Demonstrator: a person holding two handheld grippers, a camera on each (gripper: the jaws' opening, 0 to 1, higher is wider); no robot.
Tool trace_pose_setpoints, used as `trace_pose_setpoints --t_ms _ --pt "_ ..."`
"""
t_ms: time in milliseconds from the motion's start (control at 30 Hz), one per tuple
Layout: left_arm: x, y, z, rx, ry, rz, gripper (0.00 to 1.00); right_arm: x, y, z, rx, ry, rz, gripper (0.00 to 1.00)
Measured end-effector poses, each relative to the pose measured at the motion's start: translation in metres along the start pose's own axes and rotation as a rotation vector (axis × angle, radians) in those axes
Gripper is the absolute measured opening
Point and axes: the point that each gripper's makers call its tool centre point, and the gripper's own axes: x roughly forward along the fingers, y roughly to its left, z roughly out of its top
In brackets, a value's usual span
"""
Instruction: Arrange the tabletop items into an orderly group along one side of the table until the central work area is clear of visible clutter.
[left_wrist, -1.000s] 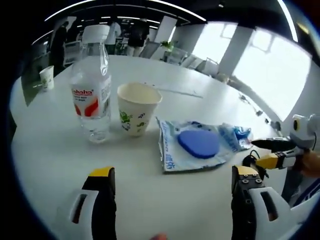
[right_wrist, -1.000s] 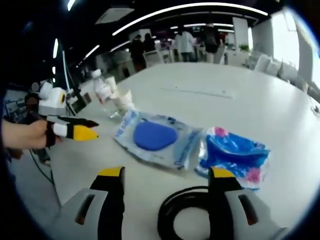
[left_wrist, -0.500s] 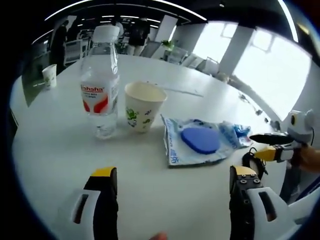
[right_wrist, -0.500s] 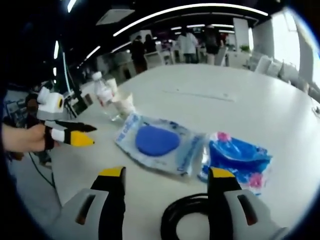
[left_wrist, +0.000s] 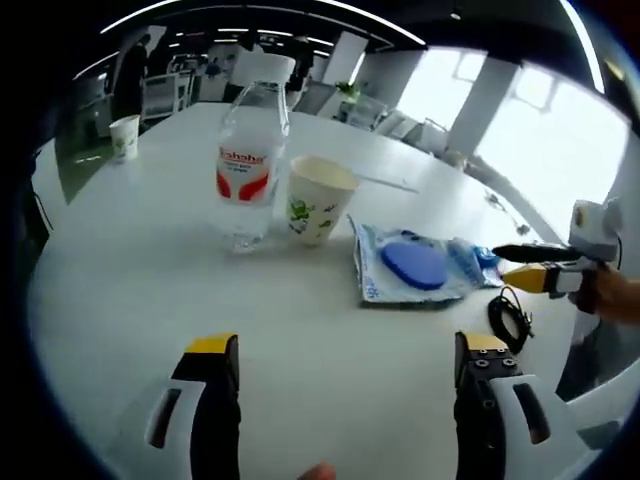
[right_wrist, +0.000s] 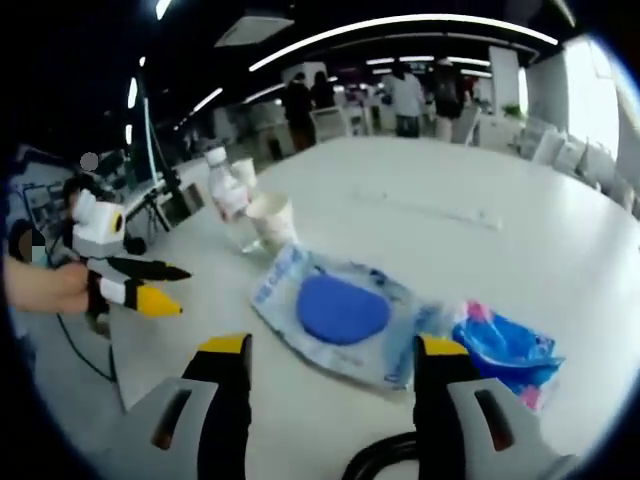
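While both pairs of tongs hovered above the white surface (left_wrist: 120, 300), the items stood in a loose row across it, and the water bottle (left_wrist: 250, 165) served as the marker for the rest. Far to the left of the bottle, near the surface's far edge, stood a small paper cup (left_wrist: 123, 137). The bottle itself was upright, clear, with a red and white label and a white cap. Just to its right, close beside it, stood an open paper cup with green print (left_wrist: 318, 200); I could not tell whether the two touched. Further right of the bottle lay a clear packet holding a blue pad (left_wrist: 412, 268), flat on the surface, and against that packet's right end lay a crumpled blue wrapper (left_wrist: 470, 262). Beyond these, nearer the front edge, a black coiled cable (left_wrist: 510, 318) lay on the surface.

The left tongs (left_wrist: 340, 365) stood wide apart over bare surface in front of the bottle, gripping nothing. In the right gripper view, the right tongs (right_wrist: 333, 352) were likewise spread wide and empty, in front of the packet (right_wrist: 340, 312), with the wrapper (right_wrist: 505, 348) to their right and the cable (right_wrist: 385, 462) curving between them at the bottom. People stood in the background of the room.
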Motion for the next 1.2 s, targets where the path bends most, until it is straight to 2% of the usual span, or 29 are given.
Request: trace_pose_setpoints --t_ms 367,767,1000,1200 --pt "-0.028 0.029 -0.015 -0.051 -0.018 0.051 0.86 0.017 0.025 0.017 -0.066 0.001 0.064 0.63" --pt "-0.053 0.041 -0.022 -0.078 -0.043 0.098 0.85 0.033 0.050 0.027 -0.108 0.008 0.122 0.62" --pt "-0.060 0.044 -0.031 -0.103 -0.047 0.115 0.85 0.041 0.059 0.035 -0.131 0.010 0.152 0.62" --pt "-0.063 0.048 -0.033 -0.116 -0.052 0.124 0.84 0.045 0.064 0.038 -0.139 0.012 0.164 0.62"
